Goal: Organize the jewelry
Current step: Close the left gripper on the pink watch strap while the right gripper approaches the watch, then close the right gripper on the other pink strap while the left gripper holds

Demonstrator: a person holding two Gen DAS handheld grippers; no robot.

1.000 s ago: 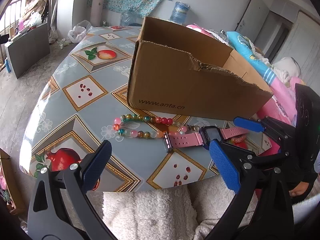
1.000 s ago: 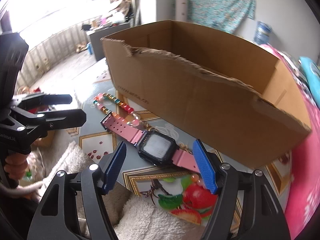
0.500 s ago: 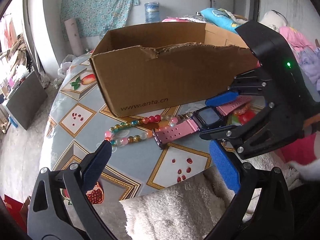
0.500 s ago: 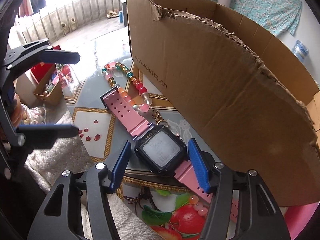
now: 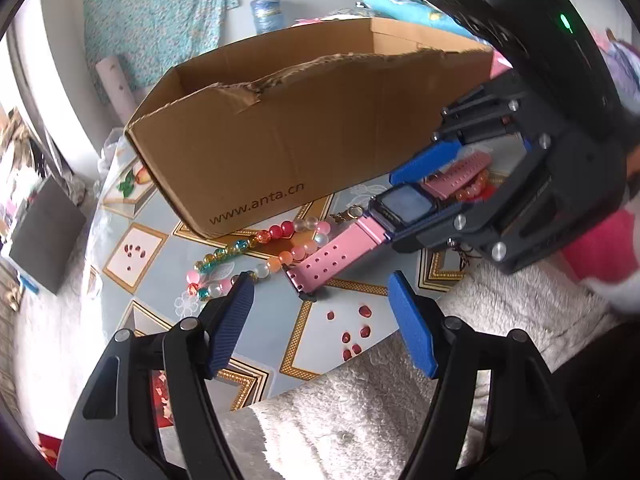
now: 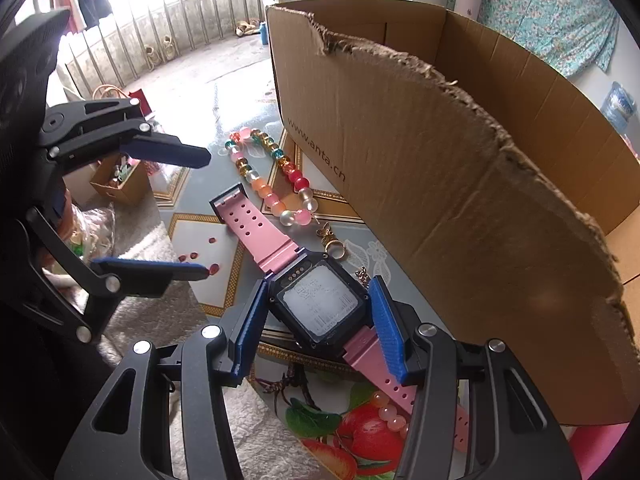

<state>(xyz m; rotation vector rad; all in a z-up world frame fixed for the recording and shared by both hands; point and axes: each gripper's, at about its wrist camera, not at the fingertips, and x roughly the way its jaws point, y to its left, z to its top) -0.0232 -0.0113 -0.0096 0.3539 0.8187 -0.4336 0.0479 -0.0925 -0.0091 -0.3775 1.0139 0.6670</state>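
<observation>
A pink watch [image 6: 320, 308] with a dark square face lies on the patterned table [image 5: 352, 292] in front of a cardboard box [image 6: 440, 160]. My right gripper [image 6: 318, 326] is closing on the watch case [image 5: 404, 202], and both blue pads touch its sides. A bracelet of coloured beads [image 5: 256, 256] curls beside the free strap end [image 6: 230, 204]. My left gripper [image 5: 320, 308] hangs over the table's near edge with its jaws closing. Nothing is between them, and the strap end [image 5: 304, 284] lies just past its tips. In the right wrist view the left gripper [image 6: 207, 213] points at that strap end.
A gold ring with a small charm [image 6: 334, 246] lies between the watch and the box. A peach bead string [image 6: 386, 412] lies under the near strap. White fluffy fabric [image 5: 340, 412] covers the table's front edge. A small open carton [image 6: 120, 184] sits on the floor beyond.
The right jaws have narrowed from wide of the watch case to touching it. The left jaws have narrowed, and the left gripper has rolled and come closer to the strap end.
</observation>
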